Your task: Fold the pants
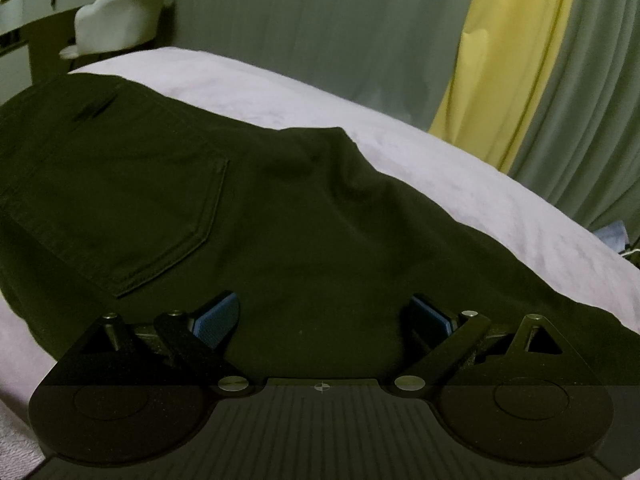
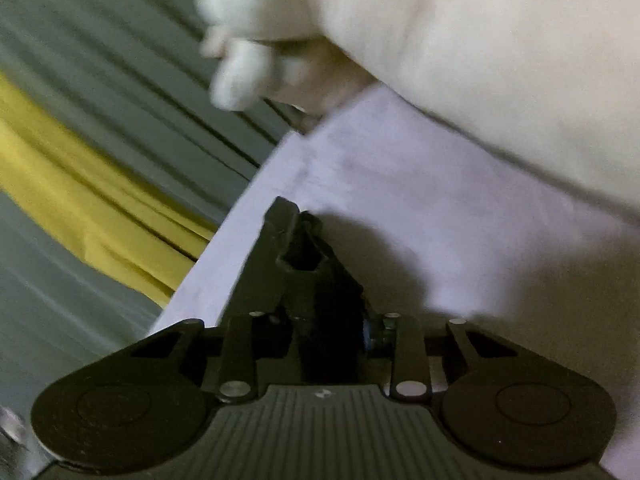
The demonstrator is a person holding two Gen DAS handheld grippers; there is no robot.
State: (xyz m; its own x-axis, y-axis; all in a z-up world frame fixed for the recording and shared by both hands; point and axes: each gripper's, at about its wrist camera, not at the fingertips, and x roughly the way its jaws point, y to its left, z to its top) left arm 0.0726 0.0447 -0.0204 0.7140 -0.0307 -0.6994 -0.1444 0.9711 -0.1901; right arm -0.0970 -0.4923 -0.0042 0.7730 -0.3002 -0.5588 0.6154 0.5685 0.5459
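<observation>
Dark olive pants [image 1: 208, 208] lie flat on a pale lilac bed sheet [image 1: 440, 168], back pocket up, waist to the left, legs running right. My left gripper [image 1: 320, 316] is open just above the seat of the pants, its blue pads [image 1: 216, 316] wide apart and holding nothing. In the right wrist view my right gripper [image 2: 320, 280] is shut on a bunched fold of the dark pants fabric [image 2: 304, 252], lifted above the sheet [image 2: 460, 220] near the bed's edge. The view is motion-blurred.
Grey and yellow curtains [image 1: 500, 60] hang behind the bed. A white shell-backed chair [image 1: 120, 16] and a desk stand at the far left. A large white plush toy [image 2: 460, 40] lies on the bed beyond the right gripper.
</observation>
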